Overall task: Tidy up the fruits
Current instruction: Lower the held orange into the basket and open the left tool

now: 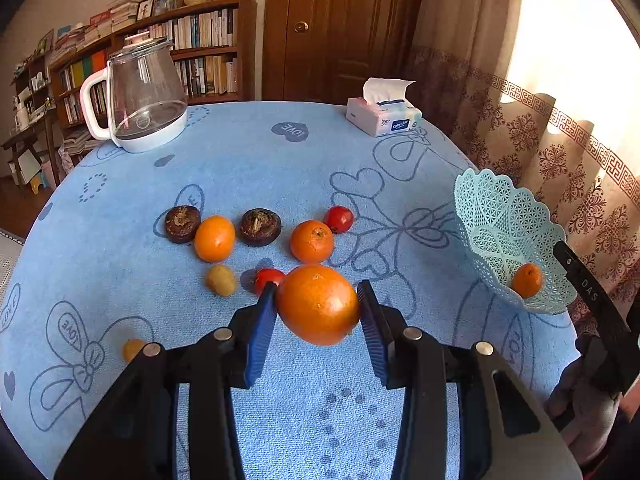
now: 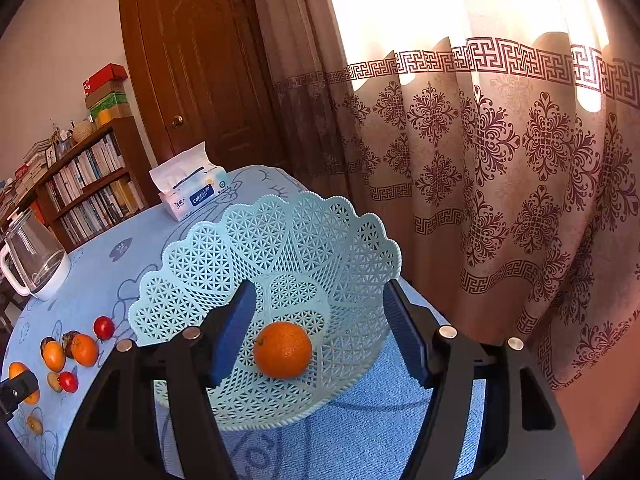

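I have a large orange (image 1: 318,304) clamped between the blue pads of the left gripper (image 1: 318,308), lifted clear of the blue tablecloth (image 1: 240,152). Behind it on the cloth I count two more oranges (image 1: 215,238) (image 1: 311,241), two dark brown fruits (image 1: 182,223) (image 1: 260,226), two small red fruits (image 1: 339,219) (image 1: 267,278) and one brownish-yellow fruit (image 1: 221,280). A small orange-yellow piece (image 1: 132,349) shows beside the left gripper's body; it is partly hidden, possibly another small fruit.

The pale blue lattice basket (image 2: 280,240) stands at the table's right edge, well apart from the fruit group, with one orange (image 2: 283,349) lying in it. My right gripper (image 2: 320,336) stands over the basket with its jaws released, wide on either side of that orange; neither pad touches it. No earlier view to compare.

Nothing lies on the cloth between the held orange and the basket. Farther back: a glass kettle (image 1: 140,96) on a white base at the left, a tissue pack (image 1: 382,114) at the far edge, then a bookshelf (image 1: 192,48), a wooden door (image 1: 332,28) and a patterned curtain (image 2: 500,152) close behind the basket.
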`<action>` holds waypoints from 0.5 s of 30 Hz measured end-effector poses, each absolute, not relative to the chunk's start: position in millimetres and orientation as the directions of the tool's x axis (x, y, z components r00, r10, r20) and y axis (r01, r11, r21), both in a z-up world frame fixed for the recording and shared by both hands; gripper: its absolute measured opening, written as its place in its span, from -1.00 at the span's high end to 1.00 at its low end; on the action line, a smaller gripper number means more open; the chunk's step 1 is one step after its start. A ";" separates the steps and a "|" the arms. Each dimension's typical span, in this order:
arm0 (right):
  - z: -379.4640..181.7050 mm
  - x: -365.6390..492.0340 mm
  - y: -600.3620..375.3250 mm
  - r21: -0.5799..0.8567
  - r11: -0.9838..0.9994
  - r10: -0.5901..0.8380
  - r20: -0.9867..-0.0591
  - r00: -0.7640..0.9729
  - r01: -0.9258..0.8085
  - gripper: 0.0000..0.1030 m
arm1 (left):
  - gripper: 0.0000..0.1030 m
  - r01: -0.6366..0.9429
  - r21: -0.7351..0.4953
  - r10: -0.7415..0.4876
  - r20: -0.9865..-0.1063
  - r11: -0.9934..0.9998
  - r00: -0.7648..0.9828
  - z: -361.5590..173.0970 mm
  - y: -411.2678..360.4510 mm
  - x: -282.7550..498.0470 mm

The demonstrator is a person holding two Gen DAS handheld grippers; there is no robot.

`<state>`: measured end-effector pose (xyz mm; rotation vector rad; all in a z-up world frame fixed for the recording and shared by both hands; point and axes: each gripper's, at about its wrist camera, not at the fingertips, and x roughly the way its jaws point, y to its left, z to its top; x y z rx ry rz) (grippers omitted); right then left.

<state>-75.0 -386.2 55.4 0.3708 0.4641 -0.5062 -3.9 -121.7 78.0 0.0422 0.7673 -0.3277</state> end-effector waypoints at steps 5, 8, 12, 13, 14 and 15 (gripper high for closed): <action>55.5 -75.0 -385.8 0.225 0.813 -0.374 -0.506 0.777 0.538 -0.33 | 0.19 0.406 -0.063 -0.343 -0.659 0.912 0.670 87.0 -166.0 -4.8; 55.1 -75.3 -386.6 0.229 0.812 -0.372 -0.505 0.779 0.537 -0.34 | 0.19 0.446 -0.067 -0.380 -0.645 0.892 0.663 88.8 -186.6 -3.7; 55.3 -76.4 -387.5 0.237 0.813 -0.367 -0.501 0.783 0.533 -0.35 | 0.19 0.489 -0.093 -0.430 -0.635 0.867 0.641 89.9 -209.8 0.6; 55.4 -76.9 -387.9 0.240 0.811 -0.367 -0.499 0.785 0.533 -0.35 | 0.19 0.499 -0.094 -0.439 -0.633 0.861 0.638 89.9 -215.7 1.2; 55.5 -77.8 -389.4 0.245 0.809 -0.368 -0.497 0.786 0.534 -0.35 | 0.19 0.508 -0.094 -0.445 -0.632 0.856 0.634 89.7 -221.6 1.7; 55.9 -78.5 -389.9 0.248 0.807 -0.371 -0.494 0.787 0.536 -0.35 | 0.19 0.517 -0.093 -0.452 -0.631 0.851 0.631 89.4 -226.8 2.0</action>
